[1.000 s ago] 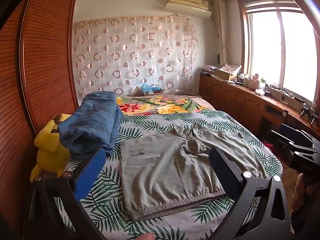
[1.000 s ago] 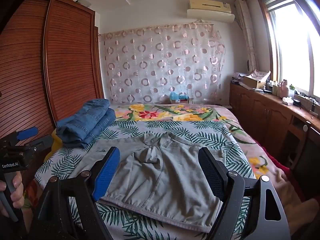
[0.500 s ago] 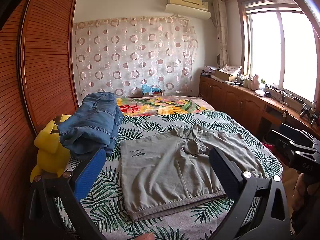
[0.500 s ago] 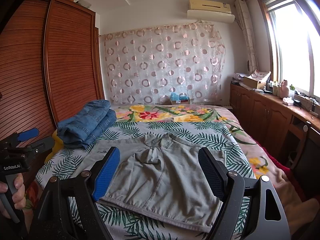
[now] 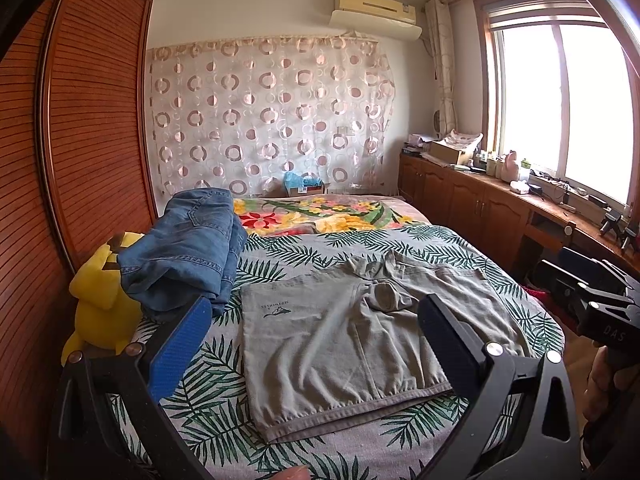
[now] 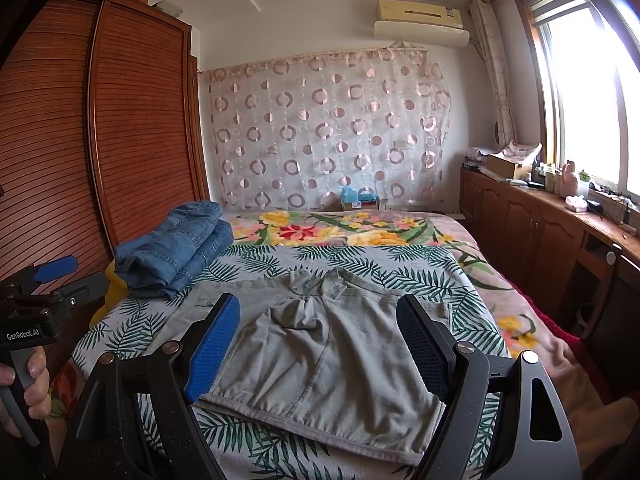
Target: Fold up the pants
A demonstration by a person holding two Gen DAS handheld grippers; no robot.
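Note:
Grey pants lie spread flat on the palm-leaf bedspread, waistband toward me, with a small bunched fold at the crotch. The same grey pants fill the middle of the right wrist view. My left gripper hovers open above the near hem, nothing between its blue pads. My right gripper is open too, held above the waistband and apart from the cloth. Each gripper shows at the edge of the other's view, held by a hand.
Folded blue jeans rest on a yellow plush toy at the bed's left edge. A slatted wooden wardrobe stands left. Low wooden cabinets with clutter run along the right under the window. A floral blanket covers the far bed.

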